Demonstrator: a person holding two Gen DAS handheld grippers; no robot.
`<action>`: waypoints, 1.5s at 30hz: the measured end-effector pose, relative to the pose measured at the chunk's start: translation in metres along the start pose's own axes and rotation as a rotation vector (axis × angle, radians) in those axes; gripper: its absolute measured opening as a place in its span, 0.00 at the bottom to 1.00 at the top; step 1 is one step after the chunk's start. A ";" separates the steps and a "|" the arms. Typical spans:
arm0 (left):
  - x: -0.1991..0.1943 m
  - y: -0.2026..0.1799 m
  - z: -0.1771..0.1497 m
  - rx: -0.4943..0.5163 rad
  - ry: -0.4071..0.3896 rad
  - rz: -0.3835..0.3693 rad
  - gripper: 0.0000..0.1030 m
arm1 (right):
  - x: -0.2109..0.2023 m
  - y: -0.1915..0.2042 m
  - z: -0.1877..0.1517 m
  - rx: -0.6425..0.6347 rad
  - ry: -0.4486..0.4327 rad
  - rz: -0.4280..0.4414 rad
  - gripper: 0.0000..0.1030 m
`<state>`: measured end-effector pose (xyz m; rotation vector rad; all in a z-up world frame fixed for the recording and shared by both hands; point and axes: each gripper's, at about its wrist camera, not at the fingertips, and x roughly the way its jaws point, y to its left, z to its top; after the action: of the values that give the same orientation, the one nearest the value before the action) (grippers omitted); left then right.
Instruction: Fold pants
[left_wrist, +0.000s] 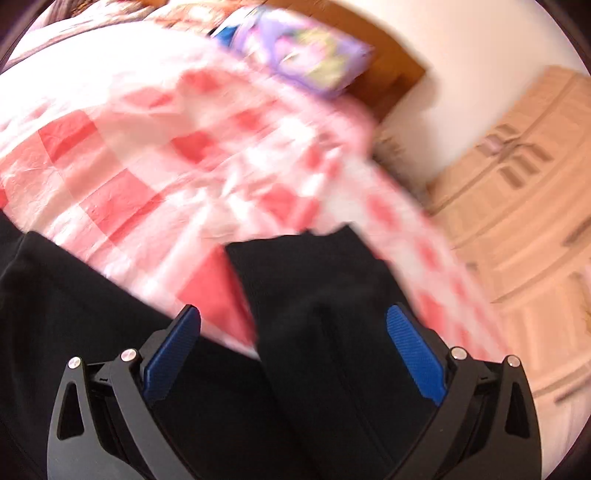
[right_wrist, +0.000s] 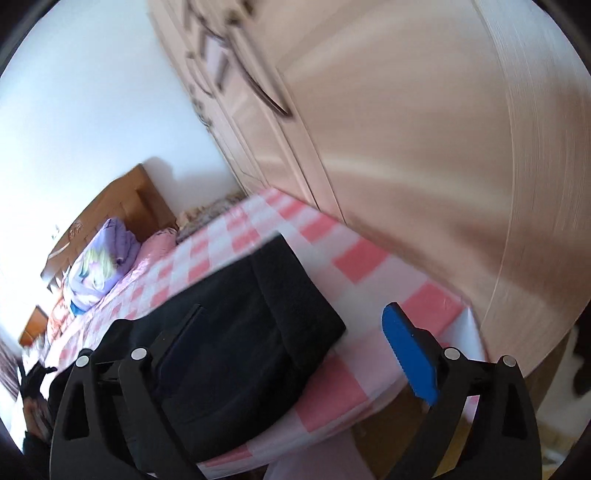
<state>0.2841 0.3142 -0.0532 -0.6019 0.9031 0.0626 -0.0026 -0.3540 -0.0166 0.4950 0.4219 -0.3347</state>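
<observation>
Black pants lie on a bed with a pink-and-white checked cover. In the left wrist view a pant leg end runs between the fingers of my left gripper, which is open above the cloth; more black cloth lies at the left. In the right wrist view the pants lie folded near the bed's corner, on the checked cover. My right gripper is open just above them, its left finger over the cloth and its right finger over bare cover. Both views are blurred.
A purple folded quilt lies near the wooden headboard. A beige wardrobe stands close beside the bed. A white wall is behind. The bed's corner edge drops off under my right gripper.
</observation>
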 end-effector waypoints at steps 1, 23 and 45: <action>0.012 0.001 0.004 -0.011 0.030 0.022 0.95 | -0.002 0.010 0.002 -0.013 -0.012 0.028 0.90; -0.240 -0.013 -0.042 0.276 -0.432 -0.060 0.05 | 0.165 0.264 -0.082 -0.499 0.469 0.399 0.90; -0.293 0.114 -0.122 0.124 -0.489 0.016 0.05 | 0.171 0.414 -0.129 -1.110 0.485 0.693 0.78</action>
<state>-0.0220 0.4038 0.0574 -0.4358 0.4331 0.1603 0.2736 0.0214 -0.0399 -0.3993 0.7871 0.7007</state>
